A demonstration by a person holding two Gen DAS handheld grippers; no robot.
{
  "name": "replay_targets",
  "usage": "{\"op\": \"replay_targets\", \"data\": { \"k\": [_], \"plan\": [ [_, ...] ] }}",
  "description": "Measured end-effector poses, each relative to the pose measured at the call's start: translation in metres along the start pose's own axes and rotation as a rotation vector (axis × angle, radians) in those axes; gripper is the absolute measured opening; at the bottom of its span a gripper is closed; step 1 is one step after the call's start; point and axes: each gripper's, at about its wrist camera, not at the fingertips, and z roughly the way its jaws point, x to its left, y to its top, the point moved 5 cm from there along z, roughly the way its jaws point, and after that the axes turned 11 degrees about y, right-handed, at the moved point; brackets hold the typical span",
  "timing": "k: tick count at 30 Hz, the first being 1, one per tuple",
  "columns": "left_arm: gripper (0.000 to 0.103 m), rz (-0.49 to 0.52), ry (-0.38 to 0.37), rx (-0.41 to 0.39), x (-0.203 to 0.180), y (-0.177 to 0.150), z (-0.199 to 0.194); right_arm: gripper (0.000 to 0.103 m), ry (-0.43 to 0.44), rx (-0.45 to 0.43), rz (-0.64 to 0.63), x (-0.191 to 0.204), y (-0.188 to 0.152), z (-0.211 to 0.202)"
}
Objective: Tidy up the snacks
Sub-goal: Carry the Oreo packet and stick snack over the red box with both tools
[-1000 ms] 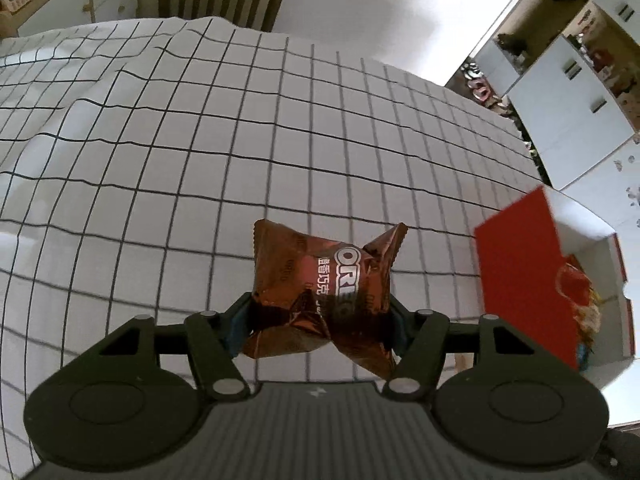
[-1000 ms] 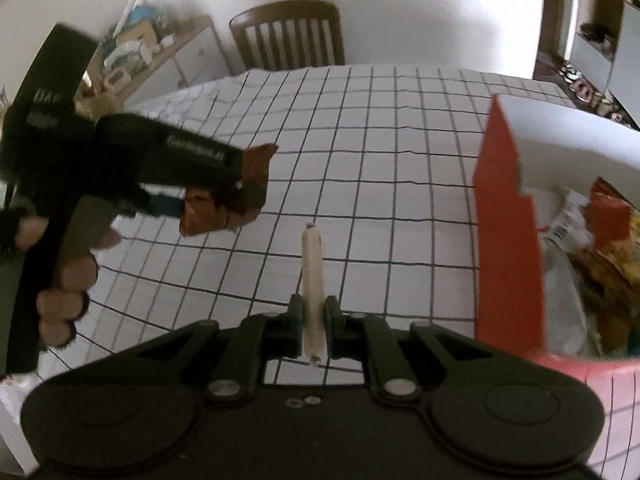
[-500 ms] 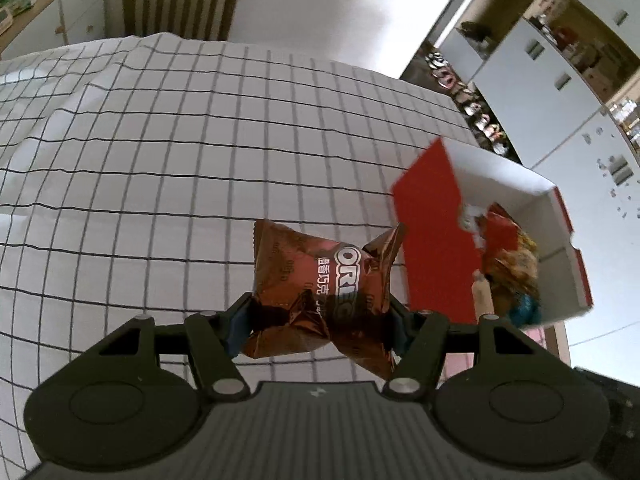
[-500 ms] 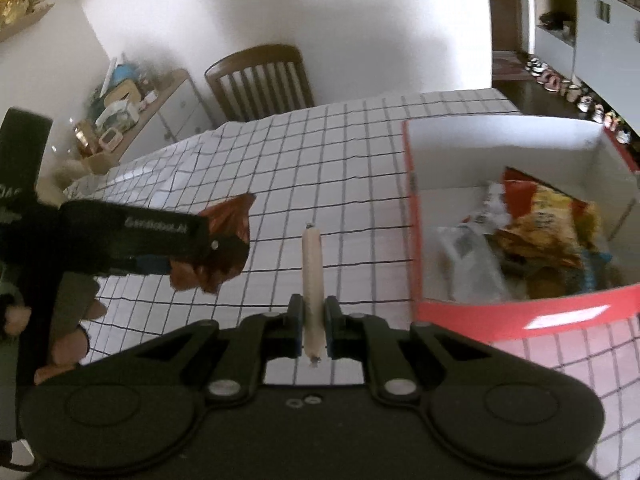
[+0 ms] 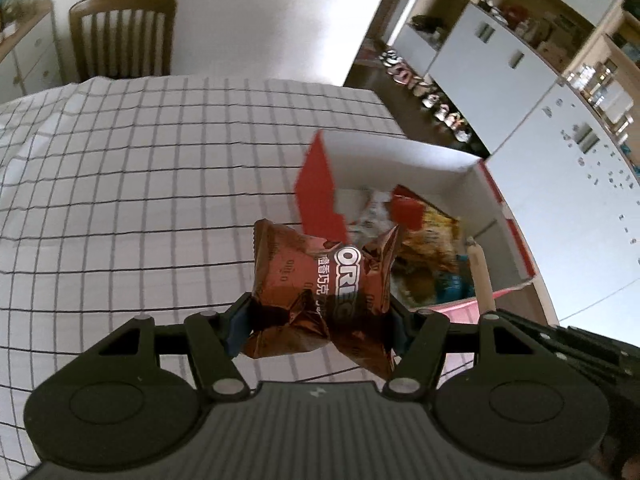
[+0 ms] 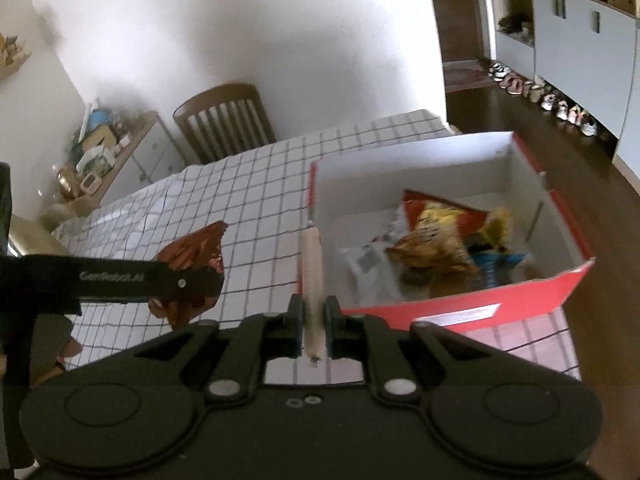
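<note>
My left gripper (image 5: 318, 322) is shut on a crumpled brown Oreo packet (image 5: 320, 280), held in the air above the checked tablecloth. From the right wrist view the same packet (image 6: 188, 264) shows at the left, in the left gripper (image 6: 192, 284). My right gripper (image 6: 313, 320) is shut on a thin pale sausage stick (image 6: 312, 264) that points forward. That stick (image 5: 482, 276) also shows at the right of the left wrist view. Just ahead stands an open red box (image 6: 460, 312) with white walls inside (image 5: 400, 156), holding several snack bags (image 6: 440, 240).
The table wears a white cloth with a black grid (image 5: 140, 200). A wooden chair (image 6: 224, 120) stands at its far end, a cluttered sideboard (image 6: 104, 156) to the left. White cabinets (image 5: 500, 80) and shoes on a dark floor (image 6: 540, 100) lie to the right.
Both grippers have risen and moved toward the red box, each keeping its snack. The box now shows its inside, nearer and more central in both views.
</note>
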Motion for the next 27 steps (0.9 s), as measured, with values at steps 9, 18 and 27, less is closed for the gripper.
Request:
{"op": "replay_targets", "data": {
  "k": [9, 18, 27],
  "plan": [
    [0.065, 0.069, 0.003, 0.007, -0.064, 0.007, 0.006, 0.009, -0.048, -0.046, 0.005, -0.055, 0.010, -0.028],
    [0.065, 0.148, 0.053, 0.000, -0.113, 0.024, 0.029, 0.009, -0.104, -0.058, 0.014, -0.104, 0.024, -0.035],
    [0.065, 0.091, 0.116, 0.039, -0.124, 0.065, 0.076, 0.009, -0.143, -0.036, 0.020, -0.133, 0.033, -0.018]
  ]
}}
